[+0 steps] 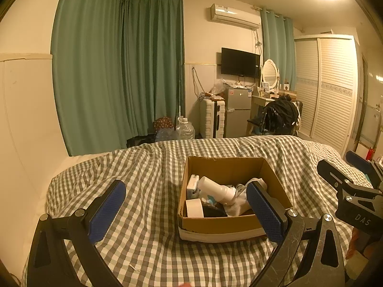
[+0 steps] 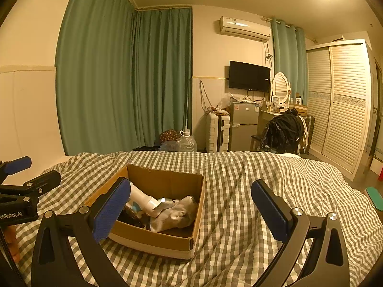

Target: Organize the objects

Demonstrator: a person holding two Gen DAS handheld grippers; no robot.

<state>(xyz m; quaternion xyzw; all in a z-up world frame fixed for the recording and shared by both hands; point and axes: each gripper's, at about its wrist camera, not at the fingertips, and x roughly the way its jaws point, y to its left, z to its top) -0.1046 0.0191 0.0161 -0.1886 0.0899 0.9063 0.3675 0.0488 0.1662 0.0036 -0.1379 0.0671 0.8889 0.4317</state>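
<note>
An open cardboard box sits on the checked bedspread; it also shows in the right wrist view. It holds a white bottle, a roll of white tape, a small white pack, a crumpled grey cloth and dark items. My left gripper is open and empty, just before the box's near left corner. My right gripper is open and empty, over the box's right wall. Each gripper shows at the edge of the other's view, the right one and the left one.
Beyond the bed stand green curtains, a water jug, a white suitcase, a small fridge, a dressing table with chair and dark clothes, and a slatted wardrobe. A teal object lies at the bed's right edge.
</note>
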